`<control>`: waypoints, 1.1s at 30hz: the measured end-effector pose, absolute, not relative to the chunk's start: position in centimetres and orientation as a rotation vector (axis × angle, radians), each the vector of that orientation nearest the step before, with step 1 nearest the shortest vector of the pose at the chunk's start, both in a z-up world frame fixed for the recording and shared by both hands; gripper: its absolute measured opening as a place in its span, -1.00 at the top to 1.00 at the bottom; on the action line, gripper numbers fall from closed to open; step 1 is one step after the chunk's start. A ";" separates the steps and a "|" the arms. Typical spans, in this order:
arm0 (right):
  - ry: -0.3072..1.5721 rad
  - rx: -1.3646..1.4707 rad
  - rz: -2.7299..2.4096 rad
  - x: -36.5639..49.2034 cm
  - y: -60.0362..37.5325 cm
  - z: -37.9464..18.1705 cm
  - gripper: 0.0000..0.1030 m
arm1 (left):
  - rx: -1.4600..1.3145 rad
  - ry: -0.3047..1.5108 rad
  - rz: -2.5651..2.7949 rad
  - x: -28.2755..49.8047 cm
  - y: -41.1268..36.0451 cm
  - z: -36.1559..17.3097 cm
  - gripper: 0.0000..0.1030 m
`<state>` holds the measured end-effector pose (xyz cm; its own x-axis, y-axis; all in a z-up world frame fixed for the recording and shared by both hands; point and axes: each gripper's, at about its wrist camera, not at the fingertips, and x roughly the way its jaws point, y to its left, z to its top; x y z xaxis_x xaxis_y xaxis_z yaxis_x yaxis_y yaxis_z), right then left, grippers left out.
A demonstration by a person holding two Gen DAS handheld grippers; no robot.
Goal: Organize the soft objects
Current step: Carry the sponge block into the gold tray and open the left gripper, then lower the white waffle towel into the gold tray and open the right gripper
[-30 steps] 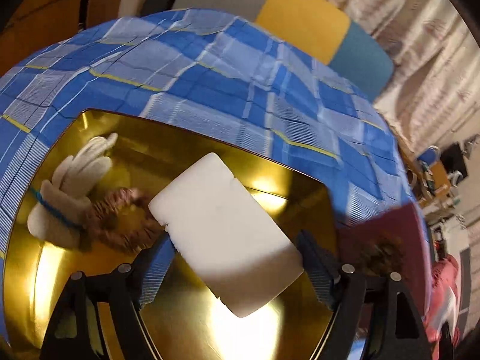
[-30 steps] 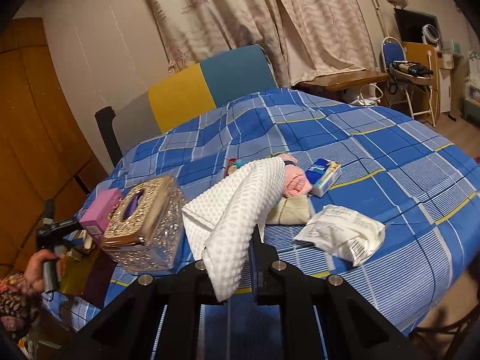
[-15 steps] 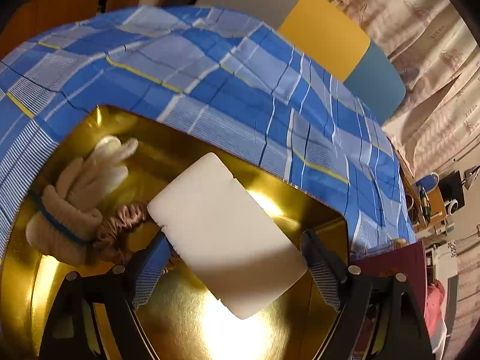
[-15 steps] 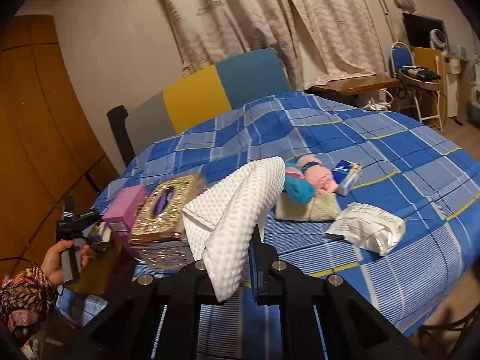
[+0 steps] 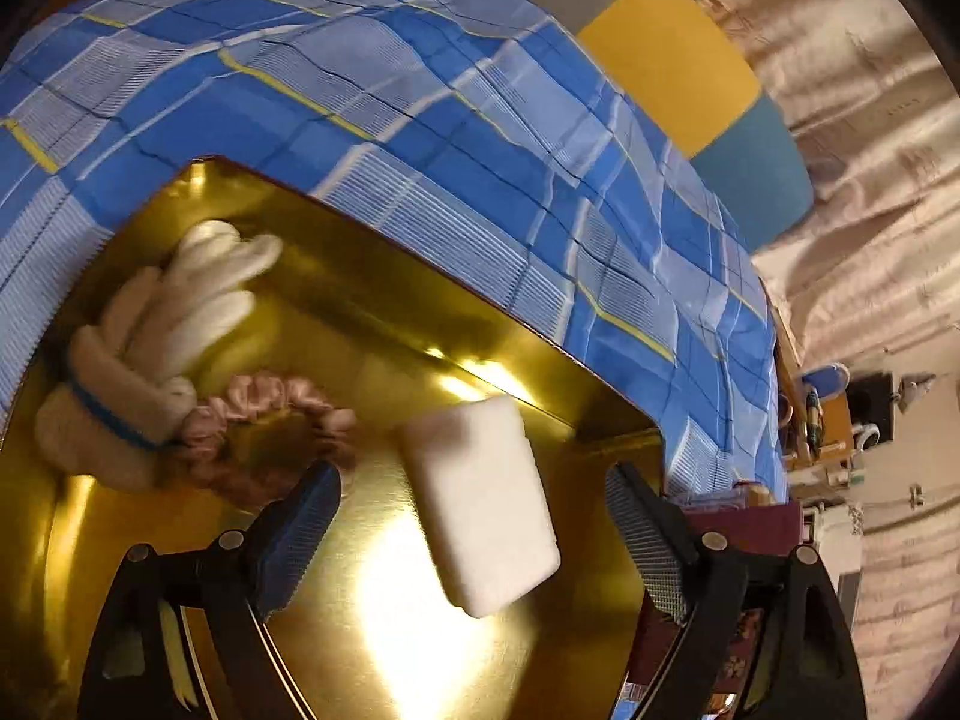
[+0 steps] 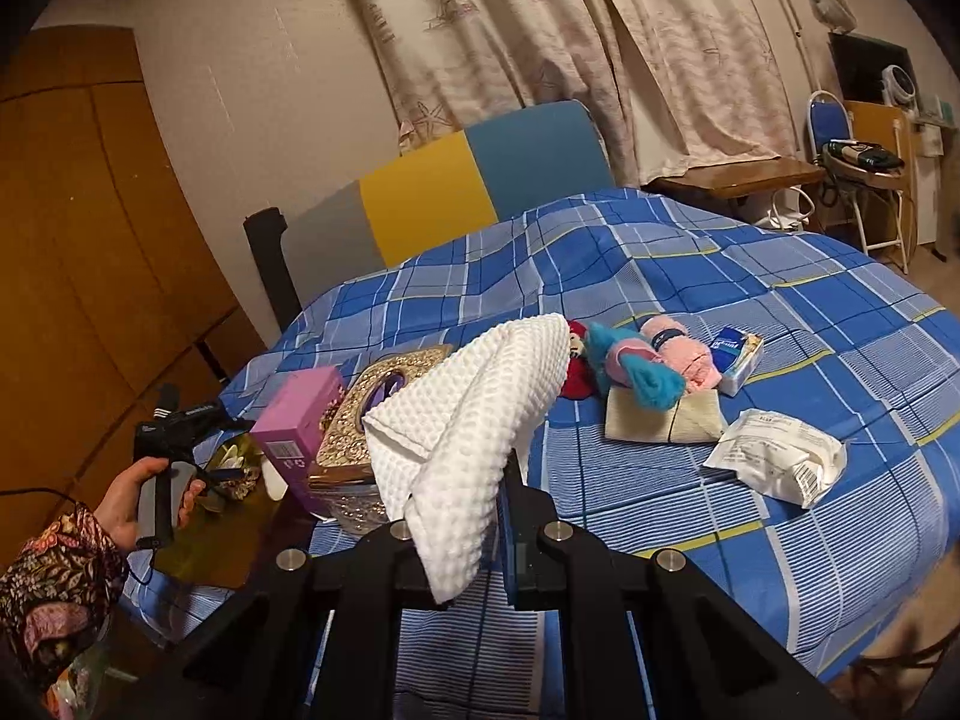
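My left gripper (image 5: 474, 516) is open above a gold tray (image 5: 360, 324) on the blue plaid bed. A white sponge block (image 5: 480, 504) lies loose between the jaws, touching neither. White gloves (image 5: 156, 336) and a pink scrunchie (image 5: 270, 414) lie in the tray's left part. My right gripper (image 6: 492, 516) is shut on a white waffle cloth (image 6: 468, 414) and holds it up over the bed. The left gripper (image 6: 174, 438) shows in the right wrist view, over the tray (image 6: 240, 516).
On the bed: an ornate gold tissue box (image 6: 372, 414), a pink box (image 6: 294, 426), a beige folded cloth (image 6: 660, 420), blue and pink soft toys (image 6: 642, 366), a pink rolled towel (image 6: 690, 354), a blue packet (image 6: 738, 348), a white plastic pack (image 6: 780, 456). A multicoloured headboard (image 6: 456, 192) stands behind.
The left gripper has let go of the white sponge, which dropped into the tray, and its jaws opened. The right gripper drew back to the right with the waffle cloth still held.
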<state>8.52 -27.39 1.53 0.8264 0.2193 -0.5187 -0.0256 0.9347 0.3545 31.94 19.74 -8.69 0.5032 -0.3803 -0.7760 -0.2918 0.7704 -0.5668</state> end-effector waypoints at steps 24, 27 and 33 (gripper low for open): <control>0.657 0.160 0.529 14.0 -11.4 3.2 0.80 | -0.388 0.827 0.065 14.3 18.4 -3.8 -0.63; 0.729 0.148 0.599 15.8 -7.7 2.0 0.80 | -0.344 0.805 0.084 12.5 18.1 -3.9 -0.63; 0.793 0.064 0.688 18.6 -0.8 0.5 0.79 | -0.301 0.740 0.115 9.5 18.4 -3.9 -0.63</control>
